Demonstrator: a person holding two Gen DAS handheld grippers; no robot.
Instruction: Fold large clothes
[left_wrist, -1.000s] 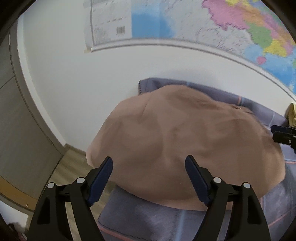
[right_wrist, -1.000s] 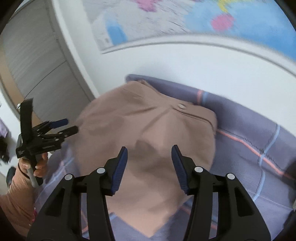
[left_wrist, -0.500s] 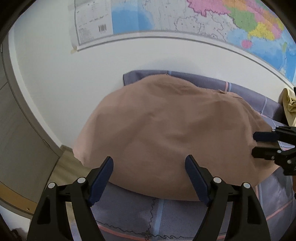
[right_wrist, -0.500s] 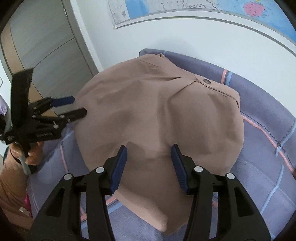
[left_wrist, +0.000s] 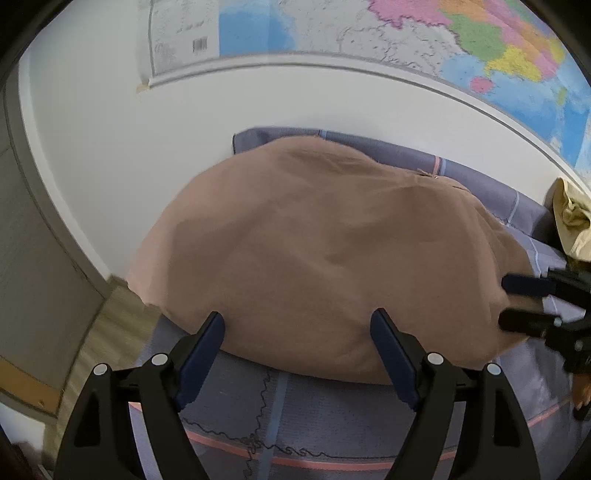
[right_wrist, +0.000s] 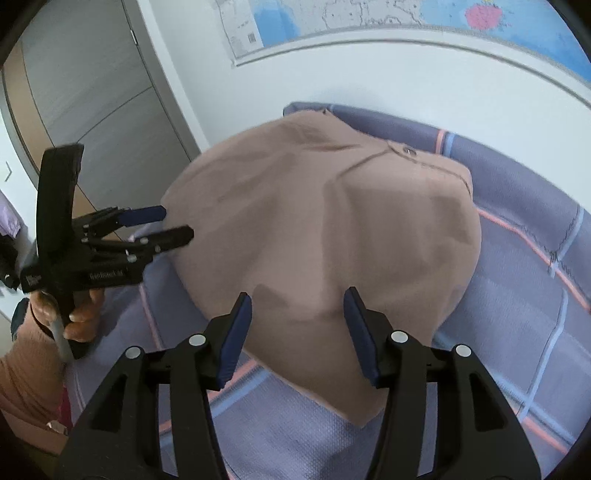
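A large tan-brown garment lies folded in a broad pile on the purple checked bedspread. It also shows in the right wrist view, with a button and seam near its far edge. My left gripper is open and empty, just short of the garment's near edge. It also shows in the right wrist view at the garment's left edge. My right gripper is open and empty, over the garment's near corner. It also shows in the left wrist view at the garment's right side.
A white wall with a large map stands behind the bed. A yellowish cloth lies at the far right of the bed. A grey wardrobe door and wooden floor are to the left.
Both grippers have pulled back slightly from the garment and stay open. The garment has settled flat on the bedspread.
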